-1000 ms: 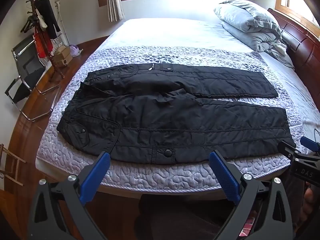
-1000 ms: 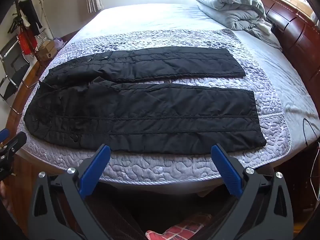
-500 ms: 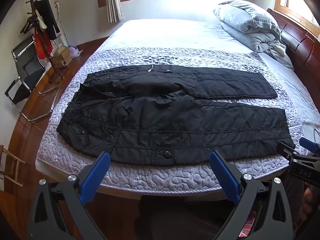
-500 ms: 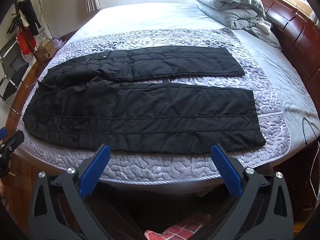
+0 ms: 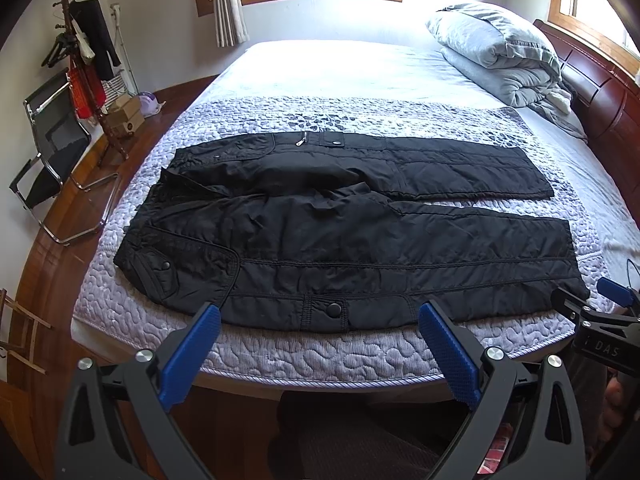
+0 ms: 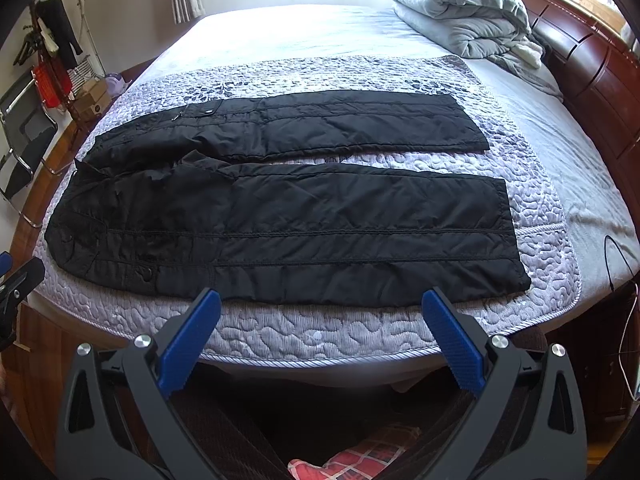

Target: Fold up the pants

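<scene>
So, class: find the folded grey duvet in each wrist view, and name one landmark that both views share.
Left wrist view: the duvet lies at upper right, on the far end of the bed by the headboard.
Right wrist view: the duvet is at top, right of centre, by the same headboard.
Shared landmark: the black pants spread across the near part of the bed.

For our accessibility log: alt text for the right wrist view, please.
Black pants lie spread flat, unfolded, on a quilted bed cover, waistband left, legs pointing right. The open right claw hovers at the bed's near edge, holding nothing.
</scene>
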Available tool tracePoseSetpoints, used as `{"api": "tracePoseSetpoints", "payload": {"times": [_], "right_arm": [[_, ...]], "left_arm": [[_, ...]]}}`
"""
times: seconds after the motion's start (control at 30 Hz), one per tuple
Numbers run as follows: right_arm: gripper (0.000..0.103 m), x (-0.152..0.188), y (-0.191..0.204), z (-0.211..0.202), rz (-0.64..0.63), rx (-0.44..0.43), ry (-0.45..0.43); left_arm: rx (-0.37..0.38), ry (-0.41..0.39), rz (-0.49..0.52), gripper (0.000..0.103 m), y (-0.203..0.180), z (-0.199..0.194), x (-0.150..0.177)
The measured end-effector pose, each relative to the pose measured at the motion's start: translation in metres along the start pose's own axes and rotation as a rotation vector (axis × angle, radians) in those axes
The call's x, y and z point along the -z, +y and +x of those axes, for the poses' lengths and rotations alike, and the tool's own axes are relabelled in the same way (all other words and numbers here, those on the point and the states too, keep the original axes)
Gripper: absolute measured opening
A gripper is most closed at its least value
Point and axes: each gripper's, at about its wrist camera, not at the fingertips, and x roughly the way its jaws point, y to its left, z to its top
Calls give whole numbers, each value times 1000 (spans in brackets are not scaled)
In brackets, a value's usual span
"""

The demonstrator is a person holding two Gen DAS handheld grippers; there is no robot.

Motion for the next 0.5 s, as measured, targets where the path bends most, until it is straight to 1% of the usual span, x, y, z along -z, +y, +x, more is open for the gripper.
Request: {"api": "tracePoseSetpoints", "payload": {"times": [0.5], "right_arm": [[101, 2, 1, -1, -2, 6, 4]], "left_arm": [[2, -2, -5, 99, 3, -2, 1]]}}
